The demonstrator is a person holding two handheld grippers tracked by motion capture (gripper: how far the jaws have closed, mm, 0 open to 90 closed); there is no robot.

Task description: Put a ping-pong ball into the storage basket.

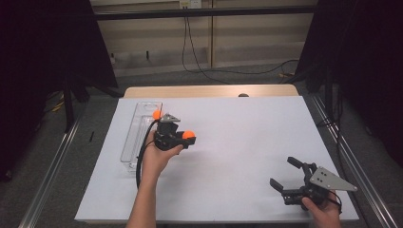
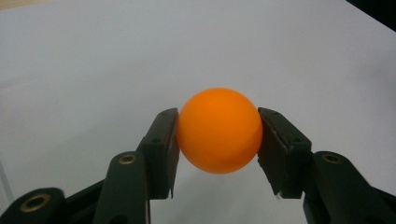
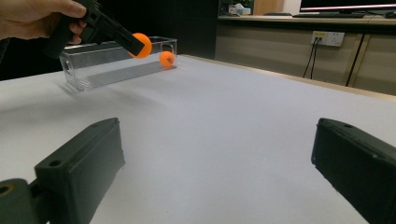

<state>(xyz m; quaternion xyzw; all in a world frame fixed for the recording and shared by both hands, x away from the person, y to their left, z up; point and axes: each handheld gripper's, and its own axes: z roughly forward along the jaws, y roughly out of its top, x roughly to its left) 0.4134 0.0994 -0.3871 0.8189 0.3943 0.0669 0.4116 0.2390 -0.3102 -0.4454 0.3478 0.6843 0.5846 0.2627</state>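
Note:
My left gripper (image 1: 188,138) is shut on an orange ball (image 1: 189,135) and holds it above the white sheet, just right of a clear narrow tray (image 1: 134,137). In the left gripper view the ball (image 2: 219,129) sits squeezed between both black pads (image 2: 164,149). A second orange ball (image 1: 157,114) lies at the far end of the tray. My right gripper (image 1: 284,172) rests at the near right of the table, jaws wide apart with nothing between them. The right gripper view shows the held ball (image 3: 141,45), the other ball (image 3: 166,59) and the tray (image 3: 107,70) far off.
A white sheet (image 1: 237,142) covers the wooden table (image 1: 209,90). Metal rails (image 1: 52,161) run along both sides. Black curtains stand at the left and right, and cables (image 1: 199,66) lie on the floor beyond the table.

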